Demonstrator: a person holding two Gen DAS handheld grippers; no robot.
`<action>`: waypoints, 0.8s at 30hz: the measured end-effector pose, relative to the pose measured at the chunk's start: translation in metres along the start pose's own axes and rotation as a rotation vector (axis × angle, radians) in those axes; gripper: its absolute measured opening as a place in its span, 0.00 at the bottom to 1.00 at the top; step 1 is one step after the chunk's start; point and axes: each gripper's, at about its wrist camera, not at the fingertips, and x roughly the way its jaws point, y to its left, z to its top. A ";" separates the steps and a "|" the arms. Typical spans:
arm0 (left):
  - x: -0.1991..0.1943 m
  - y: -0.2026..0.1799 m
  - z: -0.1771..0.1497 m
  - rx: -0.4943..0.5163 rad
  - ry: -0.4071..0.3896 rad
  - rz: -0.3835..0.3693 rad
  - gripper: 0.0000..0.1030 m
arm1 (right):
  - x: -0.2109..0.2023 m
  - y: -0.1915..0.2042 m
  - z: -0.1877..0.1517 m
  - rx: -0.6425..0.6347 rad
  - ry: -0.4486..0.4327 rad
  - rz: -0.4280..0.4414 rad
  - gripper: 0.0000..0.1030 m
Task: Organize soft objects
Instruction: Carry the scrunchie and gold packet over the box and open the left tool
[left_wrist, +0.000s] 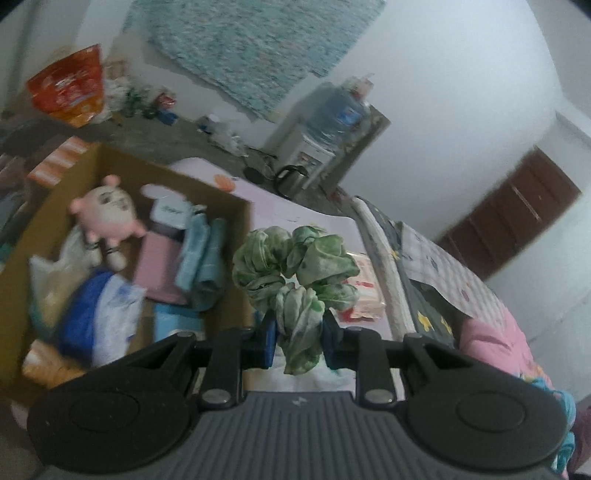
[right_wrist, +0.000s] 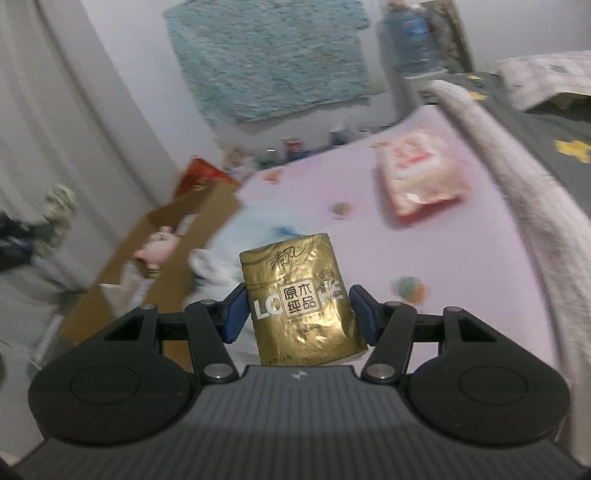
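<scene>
cardboard box (left_wrist: 22, 266) crowded, pink bedsheet (right_wrist: 461, 251) mostly open

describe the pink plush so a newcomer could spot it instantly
Find the open cardboard box beside the pink bed sheet. The pink plush lies near its far end, above the folded cloths; it alone has a round pale face and stubby limbs.

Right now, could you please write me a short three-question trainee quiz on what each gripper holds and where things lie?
1. True or false: the left gripper grips a green scrunchie.
2. What does the right gripper hold? A) gold tissue pack B) pink plush C) blue towel
3. Fill in: the pink plush toy lies inside the cardboard ____.

Key: 1 true; 2 A; 3 box.
</scene>
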 end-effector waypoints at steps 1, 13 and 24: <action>-0.002 0.008 -0.002 -0.014 0.000 0.003 0.24 | 0.003 0.010 0.002 -0.007 0.004 0.024 0.56; 0.044 0.076 -0.046 -0.074 0.211 0.054 0.25 | 0.053 0.119 0.010 -0.066 0.082 0.247 0.56; 0.064 0.087 -0.059 -0.045 0.302 0.068 0.52 | 0.069 0.148 0.013 -0.103 0.139 0.244 0.57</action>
